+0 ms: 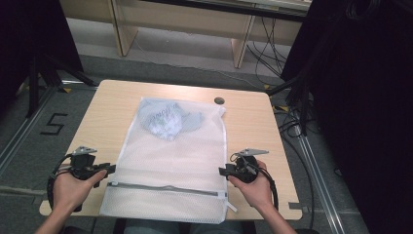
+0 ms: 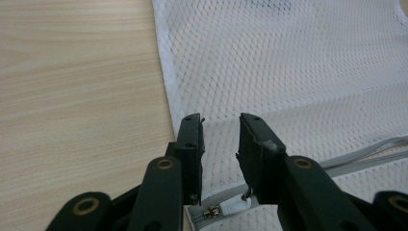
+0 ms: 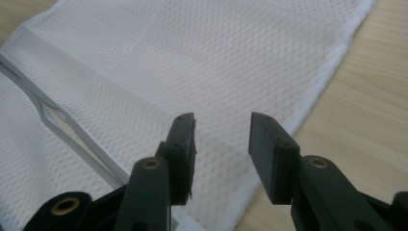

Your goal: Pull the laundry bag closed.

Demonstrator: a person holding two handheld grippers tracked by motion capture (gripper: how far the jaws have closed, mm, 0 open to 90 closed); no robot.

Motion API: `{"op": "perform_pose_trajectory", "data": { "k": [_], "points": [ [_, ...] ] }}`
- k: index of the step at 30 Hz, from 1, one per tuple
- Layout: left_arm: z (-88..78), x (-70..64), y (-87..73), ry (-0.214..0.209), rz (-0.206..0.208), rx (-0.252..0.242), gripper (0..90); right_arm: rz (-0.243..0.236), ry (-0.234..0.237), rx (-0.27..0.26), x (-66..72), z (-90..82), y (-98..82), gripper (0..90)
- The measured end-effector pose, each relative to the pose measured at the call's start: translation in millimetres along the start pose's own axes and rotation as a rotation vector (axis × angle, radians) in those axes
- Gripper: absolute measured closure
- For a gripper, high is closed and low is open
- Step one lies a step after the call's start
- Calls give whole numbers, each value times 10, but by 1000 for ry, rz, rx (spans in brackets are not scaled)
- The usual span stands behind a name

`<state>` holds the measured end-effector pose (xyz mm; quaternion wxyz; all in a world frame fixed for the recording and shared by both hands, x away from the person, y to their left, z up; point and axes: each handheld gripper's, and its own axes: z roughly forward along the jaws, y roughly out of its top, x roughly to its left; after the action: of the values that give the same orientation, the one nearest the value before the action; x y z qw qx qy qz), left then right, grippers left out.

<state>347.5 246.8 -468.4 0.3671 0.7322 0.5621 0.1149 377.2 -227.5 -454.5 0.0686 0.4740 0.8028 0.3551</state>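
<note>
Flat white mesh bag (image 1: 165,161), grey zip (image 1: 165,188)

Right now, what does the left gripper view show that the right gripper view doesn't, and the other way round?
Left gripper view alone: the zipper pull, lying at the zipper's end just below the left claw. Right gripper view alone: a stretch of zipper gaping slightly open, off to the side of the right claw. Both share: the white mesh bag, the wooden table at the bag's edge, and a claw hovering open over the mesh.
</note>
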Motion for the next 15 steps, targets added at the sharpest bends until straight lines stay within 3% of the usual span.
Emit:
{"op": "perform_pose_trajectory", "data": {
  "k": [2,5,6,7,8,9,12,13,15],
  "points": [
    [-1,-4,9,11,10,4,721,-5,13,-10,35,9,13,626],
    [16,-10,22,-6,-1,25,748,-9,28,-28,122,41,60,634],
    [27,-11,28,-9,-2,34,755,24,40,-28,172,54,68,637],
    [36,-16,34,-9,-5,43,766,6,59,-48,197,83,84,644],
    [41,-16,44,-13,0,48,772,-15,49,-14,225,72,113,656],
    [46,-18,50,-12,1,50,781,-36,66,-45,259,117,131,671],
    [51,-34,73,-10,-8,65,818,-50,83,-22,357,152,192,692],
    [66,-42,88,-3,-19,79,832,-58,106,-5,490,230,265,706],
    [81,-49,100,-1,-32,91,844,-71,134,18,598,288,327,721]
  ]
}}
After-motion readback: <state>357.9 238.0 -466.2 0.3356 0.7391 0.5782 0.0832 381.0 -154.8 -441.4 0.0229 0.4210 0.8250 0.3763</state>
